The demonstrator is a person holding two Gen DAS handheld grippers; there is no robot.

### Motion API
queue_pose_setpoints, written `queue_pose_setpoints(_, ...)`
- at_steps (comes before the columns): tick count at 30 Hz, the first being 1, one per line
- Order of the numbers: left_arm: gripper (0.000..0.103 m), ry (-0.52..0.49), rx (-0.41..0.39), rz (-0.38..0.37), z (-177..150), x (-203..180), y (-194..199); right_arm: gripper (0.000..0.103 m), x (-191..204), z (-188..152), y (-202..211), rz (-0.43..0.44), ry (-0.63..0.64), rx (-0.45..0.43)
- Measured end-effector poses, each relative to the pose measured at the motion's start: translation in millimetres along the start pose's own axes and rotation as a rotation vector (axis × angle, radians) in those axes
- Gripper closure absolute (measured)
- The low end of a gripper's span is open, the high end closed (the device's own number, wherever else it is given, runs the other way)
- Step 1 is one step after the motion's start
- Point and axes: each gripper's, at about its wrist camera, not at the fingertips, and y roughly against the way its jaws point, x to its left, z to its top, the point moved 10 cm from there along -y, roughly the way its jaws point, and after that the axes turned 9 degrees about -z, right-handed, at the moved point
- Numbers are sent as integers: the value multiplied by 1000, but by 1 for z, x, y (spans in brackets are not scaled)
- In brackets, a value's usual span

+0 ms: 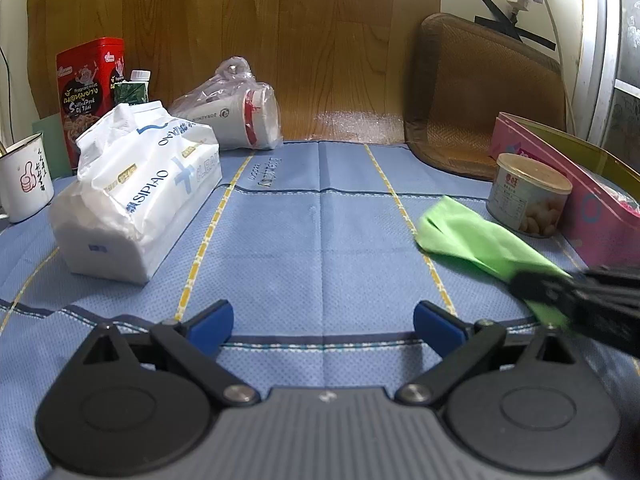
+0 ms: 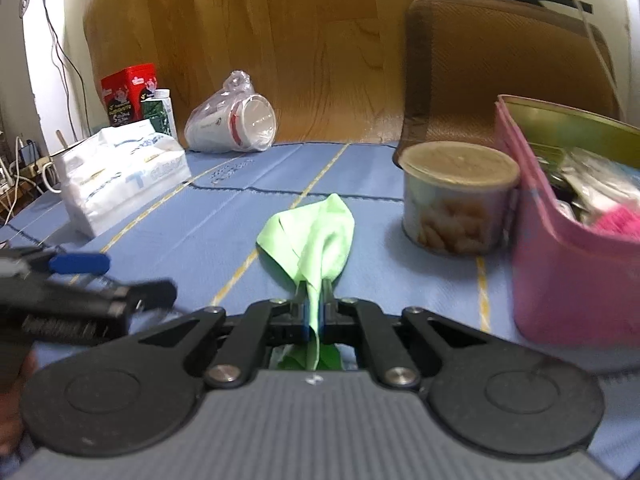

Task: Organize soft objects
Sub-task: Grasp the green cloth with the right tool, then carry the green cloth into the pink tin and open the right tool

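Observation:
A light green cloth [image 2: 316, 232] lies stretched on the blue tablecloth [image 2: 240, 204]. My right gripper [image 2: 316, 308] is shut on its near end, and the cloth runs between the blue pads. In the left wrist view the cloth [image 1: 476, 236] lies at the right, with the right gripper [image 1: 532, 284] clamped on it. My left gripper [image 1: 323, 320] is open and empty, low over the tablecloth [image 1: 320, 240]. A soft white tissue pack [image 1: 136, 196] lies at the left; it also shows in the right wrist view [image 2: 120, 176].
A pink box [image 2: 572, 264] holding soft items stands at the right beside a tin can [image 2: 456, 196]. At the back are a bagged paper cup [image 1: 240, 116], a red tin [image 1: 88, 88], a white mug [image 1: 24, 176] and a brown chair cushion [image 1: 480, 92].

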Motion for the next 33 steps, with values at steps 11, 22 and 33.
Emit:
queue_pose_setpoints(11,2,-26,16,24,-2,-2,-2,97,-26,-34,62,-107,38,-45)
queue_pose_setpoints(22,0,-64,33,66,-3,-5,-4,96,-33,-18,103,-107,33,-242)
queue_pose_setpoints(33,0,-114,23,103,-1,-10,-3,93,-23,-45,71,-53,23,-101)
